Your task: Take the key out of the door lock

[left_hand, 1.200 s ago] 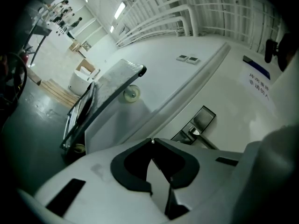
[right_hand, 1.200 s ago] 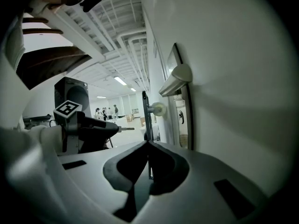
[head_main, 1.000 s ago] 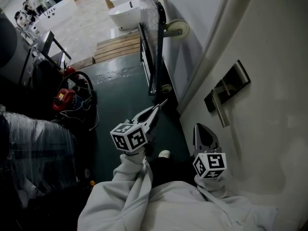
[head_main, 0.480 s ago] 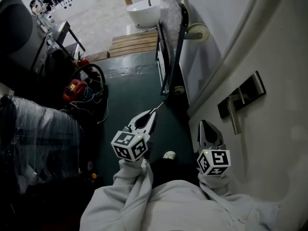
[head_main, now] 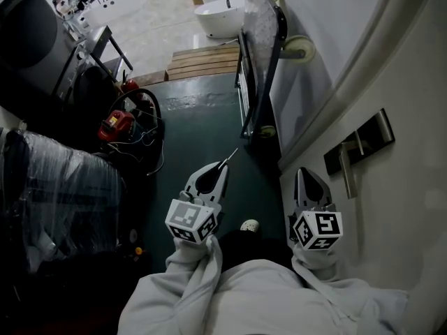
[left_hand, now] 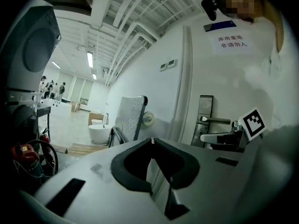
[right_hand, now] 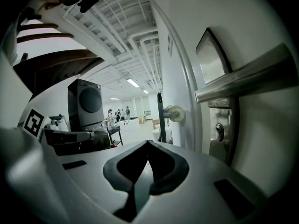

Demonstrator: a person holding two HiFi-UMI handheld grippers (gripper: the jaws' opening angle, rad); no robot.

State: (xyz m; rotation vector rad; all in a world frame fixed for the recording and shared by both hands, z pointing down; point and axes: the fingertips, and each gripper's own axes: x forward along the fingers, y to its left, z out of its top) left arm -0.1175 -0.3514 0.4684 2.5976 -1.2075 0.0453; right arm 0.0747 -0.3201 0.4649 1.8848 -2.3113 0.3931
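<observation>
The white door fills the right side, with its steel lock plate and lever handle. My right gripper is shut and empty, pointing along the door a little short of the handle. In the right gripper view the tips meet below the handle, and the keyhole shows no key sticking out. My left gripper hangs over the floor, left of the door. It is shut on a thin pale sliver, apparently the key, which pokes out past its tips. From there the lock plate stands ahead.
A grey stone slab on a wheeled cart leans by the wall beyond the door. A wooden pallet and a white basin lie further off. A red tool with cables and a plastic-wrapped bulk crowd the left of the green floor.
The head view has swung, so the lock plate now sits further right and lower. Both grippers have slid down and right in the picture. Their jaws stay as they were.
</observation>
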